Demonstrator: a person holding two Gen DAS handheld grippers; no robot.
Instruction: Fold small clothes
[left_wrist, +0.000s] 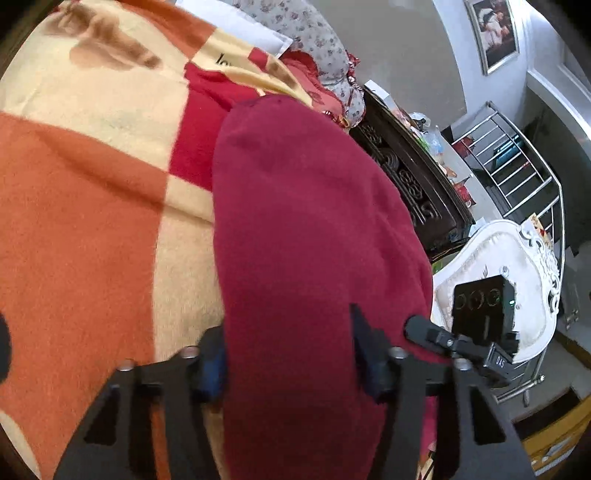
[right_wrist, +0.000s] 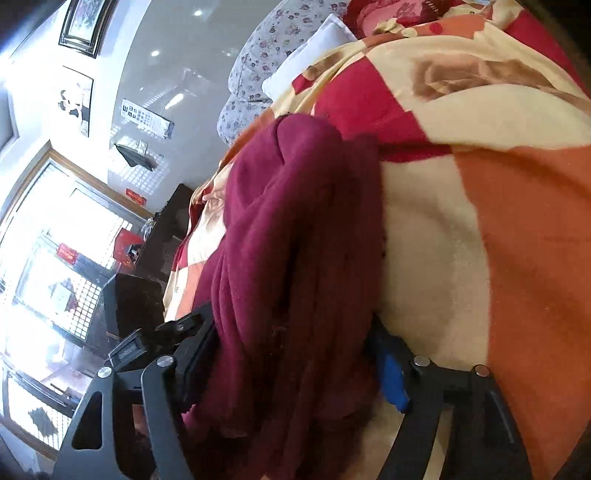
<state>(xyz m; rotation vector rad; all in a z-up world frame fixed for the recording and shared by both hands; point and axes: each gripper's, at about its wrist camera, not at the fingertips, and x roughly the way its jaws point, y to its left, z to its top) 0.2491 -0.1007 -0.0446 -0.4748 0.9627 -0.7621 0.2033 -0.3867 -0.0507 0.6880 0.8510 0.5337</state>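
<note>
Maroon garment (left_wrist: 314, 229) is lying on checked blanket (left_wrist: 92, 192), running btwn both tongs. Left gripper (left_wrist: 288, 354) and right gripper (right_wrist: 295, 354) are straddling it; cloth is hiding fingertips, so grip can't be told.

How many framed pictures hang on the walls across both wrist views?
3. One silver-framed picture is at the top right of the left wrist view; a dark-framed picture and a panda picture are at upper left in the right. Others may be hidden.
</note>
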